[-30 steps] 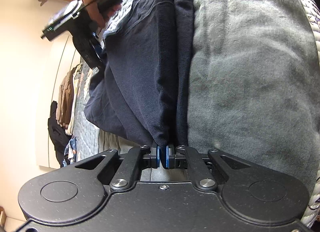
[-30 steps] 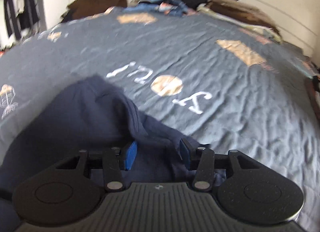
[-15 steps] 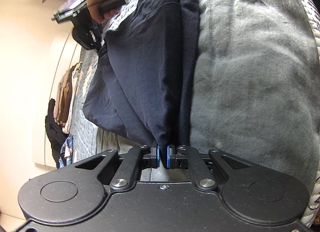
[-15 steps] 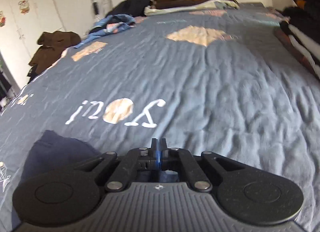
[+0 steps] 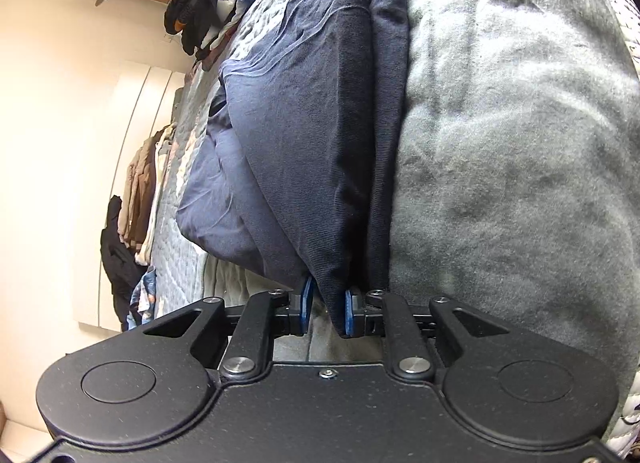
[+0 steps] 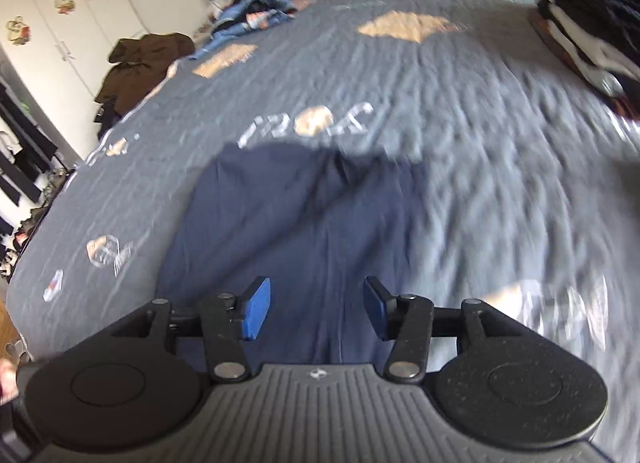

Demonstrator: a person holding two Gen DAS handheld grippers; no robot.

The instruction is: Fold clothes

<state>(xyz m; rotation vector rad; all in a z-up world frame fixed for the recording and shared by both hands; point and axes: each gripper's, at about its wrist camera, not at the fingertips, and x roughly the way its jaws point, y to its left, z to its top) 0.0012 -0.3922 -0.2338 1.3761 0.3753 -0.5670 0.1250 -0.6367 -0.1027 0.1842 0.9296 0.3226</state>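
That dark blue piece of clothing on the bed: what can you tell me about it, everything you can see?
The dark blue garment looks like soft, thin cotton, with fine creases and a seam running down it. It lies spread on the grey patterned bedspread, partly folded: in the left view its layers are doubled over, beside a grey fleecy cloth. A fold of it hangs between the blue pads of the left tool, which have just been opening. The right tool is open above it and does not grip it.

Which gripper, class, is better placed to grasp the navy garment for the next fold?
Left, probably. The left gripper has the navy garment's corner between its just-opening pads, cloth against one pad. The right gripper, also just opened, hangs over the garment, nothing between its pads.
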